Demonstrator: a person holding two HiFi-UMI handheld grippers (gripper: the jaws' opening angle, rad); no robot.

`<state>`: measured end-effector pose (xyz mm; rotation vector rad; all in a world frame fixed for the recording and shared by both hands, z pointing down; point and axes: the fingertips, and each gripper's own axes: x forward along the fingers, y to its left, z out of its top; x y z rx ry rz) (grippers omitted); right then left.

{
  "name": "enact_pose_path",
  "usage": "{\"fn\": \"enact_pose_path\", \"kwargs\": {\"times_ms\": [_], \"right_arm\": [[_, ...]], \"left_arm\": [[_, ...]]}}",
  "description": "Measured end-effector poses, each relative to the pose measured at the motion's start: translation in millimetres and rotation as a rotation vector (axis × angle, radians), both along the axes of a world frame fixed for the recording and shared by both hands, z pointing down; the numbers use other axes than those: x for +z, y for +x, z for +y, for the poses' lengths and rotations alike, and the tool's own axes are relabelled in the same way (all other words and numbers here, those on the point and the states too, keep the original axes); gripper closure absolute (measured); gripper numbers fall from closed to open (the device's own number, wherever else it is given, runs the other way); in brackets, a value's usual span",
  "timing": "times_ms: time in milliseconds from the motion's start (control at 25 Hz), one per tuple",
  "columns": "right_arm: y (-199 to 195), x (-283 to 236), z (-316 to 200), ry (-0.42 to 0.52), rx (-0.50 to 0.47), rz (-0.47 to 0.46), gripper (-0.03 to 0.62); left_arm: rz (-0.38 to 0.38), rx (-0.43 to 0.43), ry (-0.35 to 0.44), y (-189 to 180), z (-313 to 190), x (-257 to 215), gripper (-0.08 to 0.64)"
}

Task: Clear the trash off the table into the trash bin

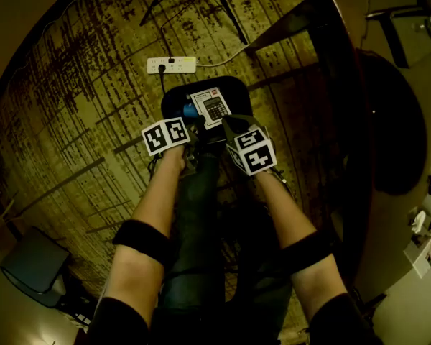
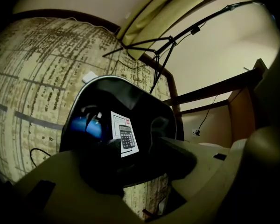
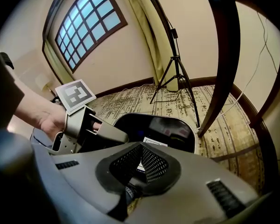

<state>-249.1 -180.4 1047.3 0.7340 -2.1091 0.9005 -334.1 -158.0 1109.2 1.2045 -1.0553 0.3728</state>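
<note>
drop step, judged near done. trash bin (image 1: 238, 92) on the carpet, at 12 o'clock of the person. left hand-held gripper (image 2: 139, 148) released above it, nothing between its pads. calculator pack (image 1: 212, 108) lies inside the bin, blue scrap (image 1: 189, 111) at its 9 o'clock. right hand-held gripper (image 3: 141, 148) clenched, seemingly empty. next likely calls for lifting clear and fetching any remaining trash.

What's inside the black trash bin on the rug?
The trash bin holds a white calculator pack and a blue item beside it. The left hand-held gripper and right hand-held gripper cover its near part; the dark bottom cannot be made out.
</note>
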Motion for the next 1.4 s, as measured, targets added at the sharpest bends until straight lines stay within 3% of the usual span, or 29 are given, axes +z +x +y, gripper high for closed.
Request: {"fn": "enact_pose_path", "kwargs": {"times_ms": [240, 440, 600, 800, 1080, 1240, 1400], "right_arm": [[1, -21, 1, 0.004, 0.019, -0.01, 0.589], [12, -68, 0, 0.057, 0.057, -0.023, 0.589], [23, -142, 2, 0.1, 0.131, -0.053, 0.589], [40, -256, -1, 0.185, 0.21, -0.09, 0.589], [76, -402, -4, 0.332, 0.324, -0.117, 0.589], [119, -474, -1, 0.409, 0.384, -0.12, 0.589], [191, -511, 9, 0.467, 0.524, -0.077, 0.589]], "left_arm": [[-0.037, 0.012, 0.051, -5, -2, -26, 0.322], [-0.095, 0.059, 0.121, -8, -5, -88, 0.329], [-0.224, 0.142, 0.24, -12, -4, -169, 0.554], [-0.304, 0.263, 0.408, 0, -7, -298, 0.557], [-0.332, 0.279, 0.585, 13, -12, -462, 0.557], [-0.329, 0.319, 0.675, 37, -15, -530, 0.557], [-0.286, 0.418, 0.765, 87, -27, -570, 0.557]]}}
